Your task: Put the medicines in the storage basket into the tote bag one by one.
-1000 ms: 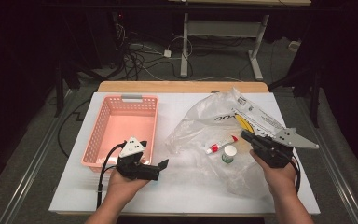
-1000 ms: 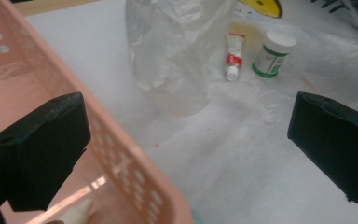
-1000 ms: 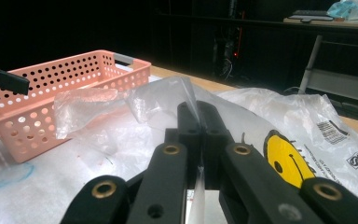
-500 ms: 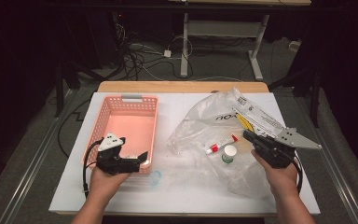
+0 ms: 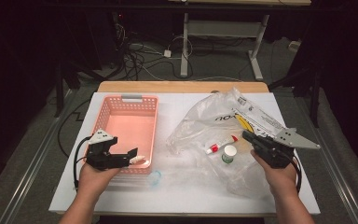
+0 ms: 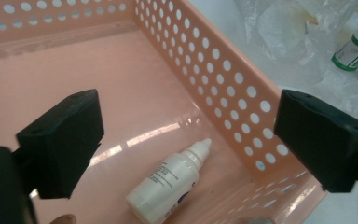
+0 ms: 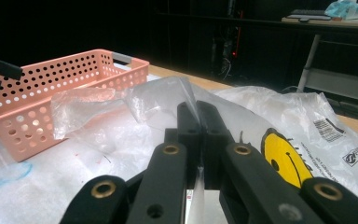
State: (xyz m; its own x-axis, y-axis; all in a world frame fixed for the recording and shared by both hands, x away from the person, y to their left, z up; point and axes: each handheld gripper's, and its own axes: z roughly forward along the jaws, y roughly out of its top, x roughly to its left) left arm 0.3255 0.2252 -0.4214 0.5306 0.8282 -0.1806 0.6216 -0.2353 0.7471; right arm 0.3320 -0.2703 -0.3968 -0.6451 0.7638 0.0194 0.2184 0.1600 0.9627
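- My left hand-held gripper (image 5: 133, 156) has moved from the clear plastic bag (image 5: 214, 126) to the pink perforated basket (image 5: 126, 105), jaws apart, just closing slightly above the small white dropper bottle (image 6: 168, 184).
- My right hand-held gripper (image 7: 198, 116) stays clamped on the bag.

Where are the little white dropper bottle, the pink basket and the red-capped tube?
dropper bottle (image 6: 168, 186), left gripper view, on its body.
pink basket (image 5: 131, 99), high view, on its far rim.
red-capped tube (image 5: 220, 145), high view, on its middle.

basket (image 6: 223, 88): glossy perforated pink plastic | dropper bottle (image 6: 168, 184): smooth white plastic | bag (image 7: 121, 109): thin crinkled clear plastic
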